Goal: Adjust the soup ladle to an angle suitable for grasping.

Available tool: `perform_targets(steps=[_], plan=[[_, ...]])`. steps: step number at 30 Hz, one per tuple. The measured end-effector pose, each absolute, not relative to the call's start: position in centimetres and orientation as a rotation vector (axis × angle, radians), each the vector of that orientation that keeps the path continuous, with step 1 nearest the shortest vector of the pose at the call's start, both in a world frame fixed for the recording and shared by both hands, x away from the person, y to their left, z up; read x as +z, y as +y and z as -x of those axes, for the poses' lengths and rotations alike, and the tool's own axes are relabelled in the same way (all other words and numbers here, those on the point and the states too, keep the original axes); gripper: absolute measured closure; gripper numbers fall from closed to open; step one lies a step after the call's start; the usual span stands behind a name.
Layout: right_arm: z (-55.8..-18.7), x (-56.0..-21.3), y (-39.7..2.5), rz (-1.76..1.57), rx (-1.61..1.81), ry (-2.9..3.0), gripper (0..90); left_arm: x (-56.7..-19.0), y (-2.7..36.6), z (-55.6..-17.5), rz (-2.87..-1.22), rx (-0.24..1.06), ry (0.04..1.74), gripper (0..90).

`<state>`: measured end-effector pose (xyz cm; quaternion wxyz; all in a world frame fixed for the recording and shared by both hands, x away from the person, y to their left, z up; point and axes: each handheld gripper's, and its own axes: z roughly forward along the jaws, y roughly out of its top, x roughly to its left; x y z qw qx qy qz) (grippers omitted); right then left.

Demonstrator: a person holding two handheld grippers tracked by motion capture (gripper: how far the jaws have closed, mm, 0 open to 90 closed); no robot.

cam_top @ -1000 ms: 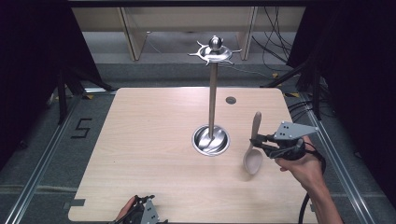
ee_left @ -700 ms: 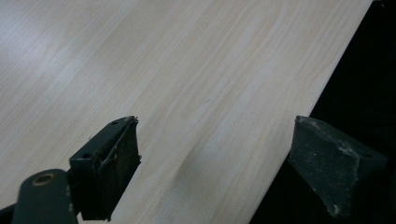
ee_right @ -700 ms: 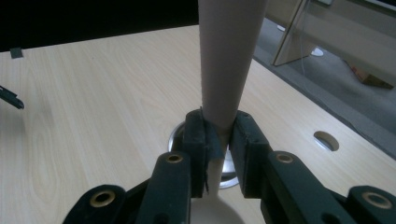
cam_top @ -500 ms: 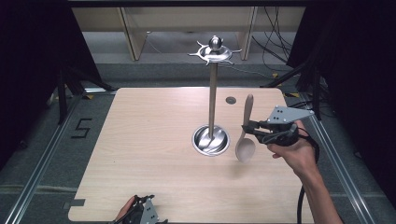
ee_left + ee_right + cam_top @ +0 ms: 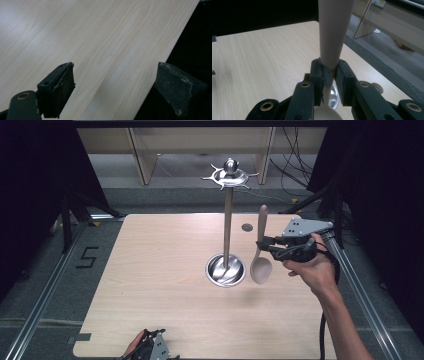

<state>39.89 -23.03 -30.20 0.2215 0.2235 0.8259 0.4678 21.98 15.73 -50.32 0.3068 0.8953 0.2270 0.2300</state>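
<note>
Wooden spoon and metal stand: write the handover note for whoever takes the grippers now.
Right gripper: jaws shut on the wooden spoon at its narrow neck, handle up, bowl down, held in the air just right of the stand's base.
Left gripper: jaws open, holding nothing, low at the near edge of the table.
Metal stand: upright at mid-table, its hooks at the top carry nothing.
Done: spoon picked up and brought beside the stand.
Left: probably lifting the spoon to a hook and hanging it, then letting go.
</note>
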Motion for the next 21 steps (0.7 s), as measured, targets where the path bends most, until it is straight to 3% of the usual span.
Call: perform_targets(steps=[21], plan=[[-41.9, -28.8, -22.3, -0.661, 1.296, 2.289, 77.4, -50.4, 15.7, -22.1, -2.369, 0.606, 0.604, 14.8]])
